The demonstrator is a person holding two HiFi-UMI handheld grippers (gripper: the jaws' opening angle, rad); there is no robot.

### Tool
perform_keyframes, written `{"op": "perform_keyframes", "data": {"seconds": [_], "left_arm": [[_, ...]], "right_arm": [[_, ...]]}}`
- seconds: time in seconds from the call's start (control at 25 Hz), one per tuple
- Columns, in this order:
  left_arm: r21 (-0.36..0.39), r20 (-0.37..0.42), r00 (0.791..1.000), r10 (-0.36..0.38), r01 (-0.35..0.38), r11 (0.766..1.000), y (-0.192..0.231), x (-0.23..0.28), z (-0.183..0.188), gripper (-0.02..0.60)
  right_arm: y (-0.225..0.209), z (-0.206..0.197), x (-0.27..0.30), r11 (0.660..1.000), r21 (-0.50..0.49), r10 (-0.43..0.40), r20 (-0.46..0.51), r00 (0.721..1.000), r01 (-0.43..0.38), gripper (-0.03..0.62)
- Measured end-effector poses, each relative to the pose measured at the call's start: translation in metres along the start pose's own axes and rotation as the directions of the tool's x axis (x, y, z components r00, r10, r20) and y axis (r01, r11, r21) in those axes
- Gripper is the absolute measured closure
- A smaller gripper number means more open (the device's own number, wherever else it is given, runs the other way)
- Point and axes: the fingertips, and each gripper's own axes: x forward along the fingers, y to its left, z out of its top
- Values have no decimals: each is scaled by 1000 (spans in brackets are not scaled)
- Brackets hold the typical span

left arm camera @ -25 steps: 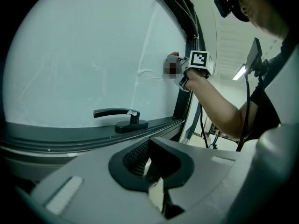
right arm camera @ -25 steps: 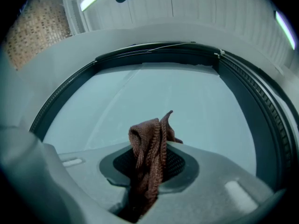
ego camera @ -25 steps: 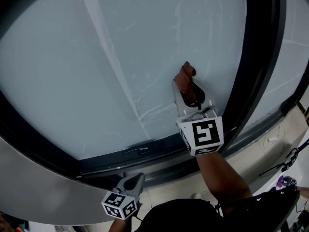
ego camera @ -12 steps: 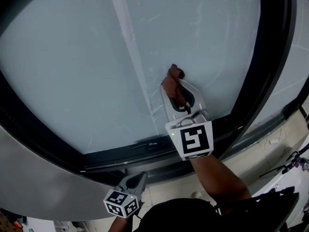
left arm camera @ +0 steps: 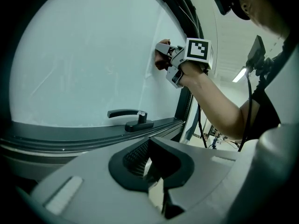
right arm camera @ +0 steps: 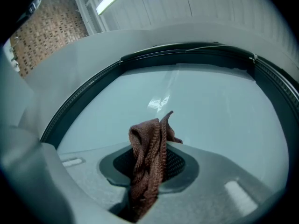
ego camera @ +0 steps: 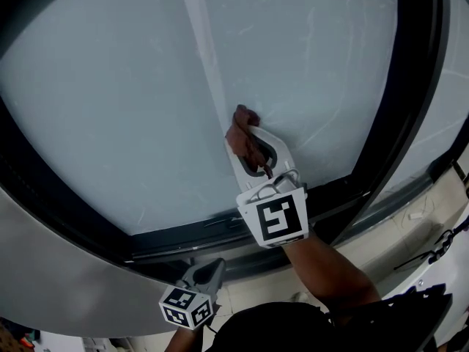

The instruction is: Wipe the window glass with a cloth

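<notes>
A brown knitted cloth (right arm camera: 147,157) is pinched in my right gripper (right arm camera: 149,176), which is shut on it. The cloth (ego camera: 240,132) presses against the pale window glass (ego camera: 110,108) beside a slanted streak, low in the pane and right of centre. My right gripper (ego camera: 245,139) points up at the glass above the dark lower frame. From the left gripper view, the cloth (left arm camera: 161,59) and right gripper (left arm camera: 170,62) show against the glass (left arm camera: 84,64). My left gripper (ego camera: 211,268) hangs low below the sill, off the glass; its jaws (left arm camera: 152,169) are shut and hold nothing.
A dark window handle (left arm camera: 127,118) lies on the lower frame (ego camera: 190,229). A thick black vertical frame (ego camera: 410,86) bounds the pane on the right. A grey curved sill (ego camera: 58,284) runs under the window. Cables and gear (ego camera: 447,240) sit on the floor at the right.
My right gripper has slid the cloth leftward across the glass, from well right of the slanted streak to right beside it. The left gripper has stayed low.
</notes>
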Motion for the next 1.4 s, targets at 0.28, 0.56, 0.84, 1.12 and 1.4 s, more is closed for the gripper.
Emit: {"op": "perform_keyframes", "data": {"seconds": [0.28, 0.56, 0.84, 1.12, 1.4], "left_arm": [[4, 1, 1000, -28, 28, 1000, -7, 2, 1, 565], [35, -18, 998, -66, 66, 997, -22, 14, 5, 565], [96, -24, 992, -126, 127, 987, -54, 46, 22, 565], [145, -41, 981, -190, 194, 970, -94, 90, 43, 565], [199, -65, 970, -233, 242, 950, -127, 127, 58, 565]], "right_arm": [[11, 1, 3, 998, -52, 38, 2, 999, -38, 516], [24, 6, -10, 964, 18, 263, 45, 964, -264, 516], [-67, 9, -52, 996, 80, 22, 101, 995, -30, 516], [-207, -27, -98, 959, 116, -263, 15, 965, 259, 516], [-285, -29, -113, 913, 14, -407, -49, 912, 408, 516]]}}
